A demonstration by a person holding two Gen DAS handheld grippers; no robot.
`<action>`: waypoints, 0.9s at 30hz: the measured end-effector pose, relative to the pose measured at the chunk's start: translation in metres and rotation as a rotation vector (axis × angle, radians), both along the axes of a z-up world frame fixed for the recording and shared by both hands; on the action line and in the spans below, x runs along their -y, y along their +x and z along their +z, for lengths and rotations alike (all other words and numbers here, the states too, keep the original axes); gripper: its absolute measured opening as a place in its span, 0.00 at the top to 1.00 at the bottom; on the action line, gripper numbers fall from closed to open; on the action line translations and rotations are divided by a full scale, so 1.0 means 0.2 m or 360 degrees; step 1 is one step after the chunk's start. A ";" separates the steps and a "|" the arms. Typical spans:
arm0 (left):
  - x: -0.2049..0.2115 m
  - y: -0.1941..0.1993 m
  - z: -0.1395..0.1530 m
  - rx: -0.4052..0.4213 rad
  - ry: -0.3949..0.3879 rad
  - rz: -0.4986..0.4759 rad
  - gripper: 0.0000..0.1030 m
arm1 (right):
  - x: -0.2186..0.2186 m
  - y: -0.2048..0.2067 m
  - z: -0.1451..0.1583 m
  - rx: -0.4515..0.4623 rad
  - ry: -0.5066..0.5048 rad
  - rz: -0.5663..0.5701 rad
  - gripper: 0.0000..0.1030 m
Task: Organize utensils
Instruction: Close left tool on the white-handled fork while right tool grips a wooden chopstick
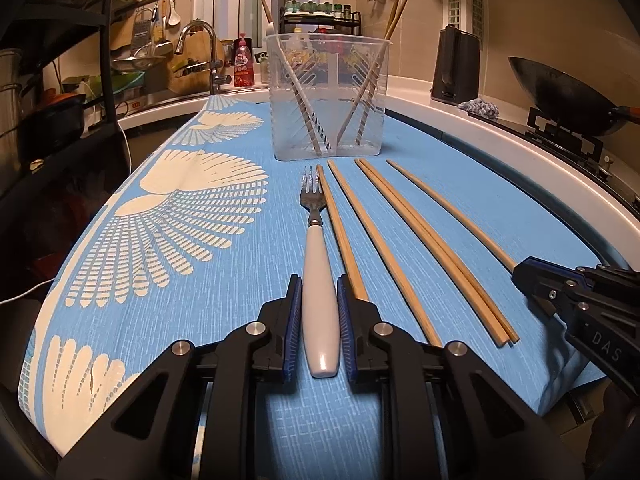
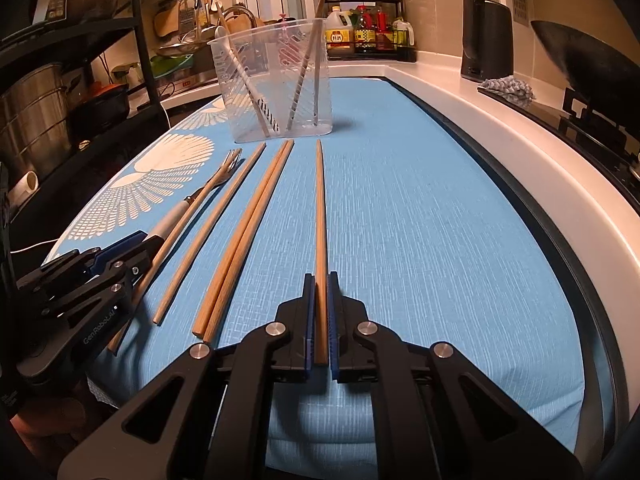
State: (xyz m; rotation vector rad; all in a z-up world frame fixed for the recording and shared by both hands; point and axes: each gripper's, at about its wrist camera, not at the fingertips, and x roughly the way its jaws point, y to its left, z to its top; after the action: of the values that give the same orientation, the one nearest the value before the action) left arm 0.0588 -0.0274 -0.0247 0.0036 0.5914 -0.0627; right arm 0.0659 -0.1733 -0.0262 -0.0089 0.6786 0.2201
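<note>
Left wrist view: the left gripper is closed narrowly on the white handle of a fork, its blue pads pressing both sides. The fork lies flat on a blue patterned cloth, tines pointing toward a clear plastic utensil holder at the far end. Just right of the fork lie four loose wooden chopsticks, the nearest almost touching the handle and passing under the right-hand finger. At far right, the right gripper meets the end of a fifth, single chopstick. The likely risk here: lifting the fork could drag or flick that neighbouring stick, and a smooth, tapered handle held near its end may tip tines-down or slip.

Right wrist view: the right gripper is nearly fully closed on the single chopstick, which runs straight ahead toward the utensil holder. Gripped near one end, the long stick may pivot or droop and catch the holder's rim.

This view confirms the grip on the stick, which the left view leaves uncertain. It also shows the holder's divided interior, already holding chopsticks and a white utensil. Only the left view shows the pads on the fork's handle.
</note>
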 end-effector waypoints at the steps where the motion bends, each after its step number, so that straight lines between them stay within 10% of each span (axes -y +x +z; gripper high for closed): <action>1: 0.00 0.00 0.00 0.0001 -0.0003 0.0000 0.82 | 0.00 0.00 0.00 -0.0001 0.0001 0.0000 0.94; 27: 0.00 -0.02 -0.01 0.0019 0.0007 0.0007 0.82 | 0.00 0.00 -0.01 0.0004 -0.0012 0.0006 0.94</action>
State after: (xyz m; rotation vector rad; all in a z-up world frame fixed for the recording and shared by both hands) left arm 0.0550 -0.0275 -0.0263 0.0069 0.5794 -0.0573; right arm 0.0664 -0.1725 -0.0272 -0.0178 0.6768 0.2209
